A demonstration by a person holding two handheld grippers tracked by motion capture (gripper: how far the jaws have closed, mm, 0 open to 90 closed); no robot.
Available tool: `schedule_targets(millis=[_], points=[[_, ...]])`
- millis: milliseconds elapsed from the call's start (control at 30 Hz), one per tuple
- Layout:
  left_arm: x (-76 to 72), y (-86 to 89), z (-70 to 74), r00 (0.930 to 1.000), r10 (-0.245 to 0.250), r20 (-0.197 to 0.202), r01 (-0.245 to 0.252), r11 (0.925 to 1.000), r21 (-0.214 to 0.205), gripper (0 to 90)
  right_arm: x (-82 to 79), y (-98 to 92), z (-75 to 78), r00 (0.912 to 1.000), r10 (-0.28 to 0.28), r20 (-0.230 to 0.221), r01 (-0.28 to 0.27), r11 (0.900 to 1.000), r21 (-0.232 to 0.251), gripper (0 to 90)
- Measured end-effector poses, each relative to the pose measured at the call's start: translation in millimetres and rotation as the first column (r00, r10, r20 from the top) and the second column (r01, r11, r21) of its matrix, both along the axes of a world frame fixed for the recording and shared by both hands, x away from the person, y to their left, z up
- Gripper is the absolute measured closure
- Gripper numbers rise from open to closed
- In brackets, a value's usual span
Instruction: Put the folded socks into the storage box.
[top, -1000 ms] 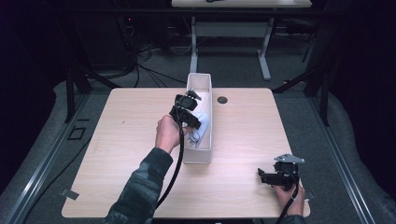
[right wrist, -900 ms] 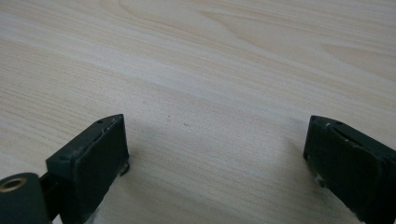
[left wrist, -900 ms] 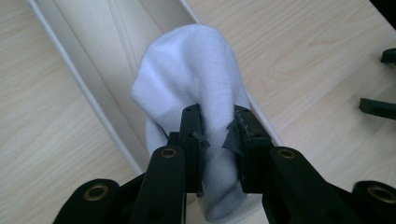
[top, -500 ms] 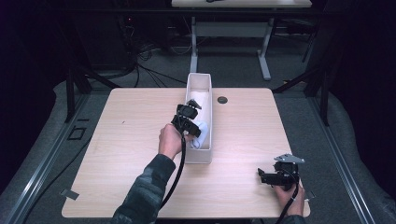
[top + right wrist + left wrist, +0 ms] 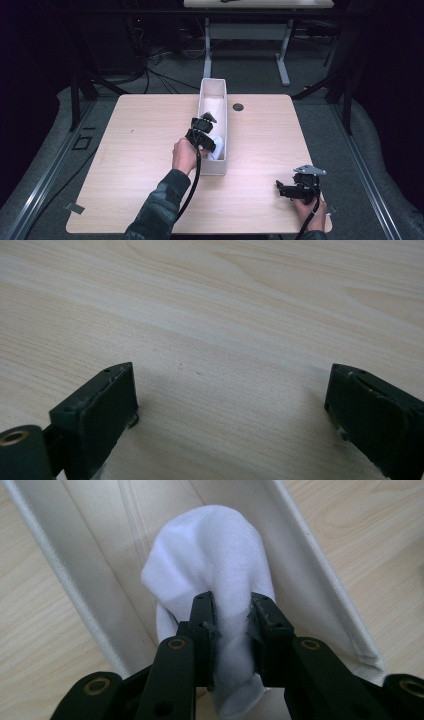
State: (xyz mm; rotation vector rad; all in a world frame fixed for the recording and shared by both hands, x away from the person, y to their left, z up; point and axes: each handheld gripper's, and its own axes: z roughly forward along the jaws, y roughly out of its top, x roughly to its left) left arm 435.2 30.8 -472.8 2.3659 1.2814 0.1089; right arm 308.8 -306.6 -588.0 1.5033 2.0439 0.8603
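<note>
A long white bin stands lengthwise on the middle of the wooden table. My left gripper reaches into its near end, shut on a white rolled sock. In the left gripper view the sock bulges beyond the gripper and hangs between the bin's walls. The jaws have just been easing apart a little, with the sock still pinched between them. My right gripper rests near the table's front right corner, its jaws wide apart. Bare wood lies under that open gripper.
More white fabric lies farther back in the bin. A black round grommet sits in the tabletop just right of the bin. A second desk and cables stand beyond the table's far edge.
My left hand has sunk and drawn toward the bin's near end, carrying the sock down inside it. The right hand has stayed put.
</note>
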Motion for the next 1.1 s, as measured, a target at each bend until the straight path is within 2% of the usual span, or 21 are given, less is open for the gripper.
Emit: schedule_targets(millis=[67,133,267,400,500,733,900,1100], points=[[-1.0,-0.2,-0.9,1.0000,0.005,-0.008,-0.005,0.9999,0.011,68.8,0.0,0.0,0.0,1.0000,0.001,0.000,-0.001,1.0000,0.001,5.8],[-1.9,-0.4,-0.8,0.9999,0.004,-0.014,-0.004,0.9997,0.025,61.2,0.0,0.0,0.0,1.0000,0.001,0.000,-0.001,1.0000,0.000,5.8],[-4.9,1.6,4.2,1.0000,0.002,-0.003,-0.002,1.0000,0.009,43.5,0.0,0.0,0.0,1.0000,0.001,0.000,-0.001,1.0000,0.001,5.8],[-10.2,6.5,17.7,0.9993,-0.004,0.036,0.005,0.9997,-0.023,29.9,0.1,0.0,0.0,1.0000,0.001,0.000,-0.001,1.0000,0.001,5.8],[-14.3,10.1,29.0,0.9980,-0.014,0.062,0.016,0.9993,-0.033,23.2,0.1,0.0,0.0,1.0000,0.001,0.000,-0.001,1.0000,0.001,5.8],[-23.8,24.9,49.5,0.9948,-0.026,0.099,0.032,0.9981,-0.053,15.2,0.1,0.0,0.0,1.0000,0.001,0.000,-0.001,1.0000,0.001,5.8],[-32.7,41.0,62.3,0.9910,-0.021,0.132,0.029,0.9977,-0.062,12.7,0.1,0.1,0.0,1.0000,0.000,0.000,0.000,1.0000,0.002,5.8],[-46.6,62.1,72.0,0.9869,-0.018,0.160,0.029,0.9975,-0.065,9.4,0.2,0.1,0.0,1.0000,-0.001,0.000,0.001,1.0000,0.002,5.9]])
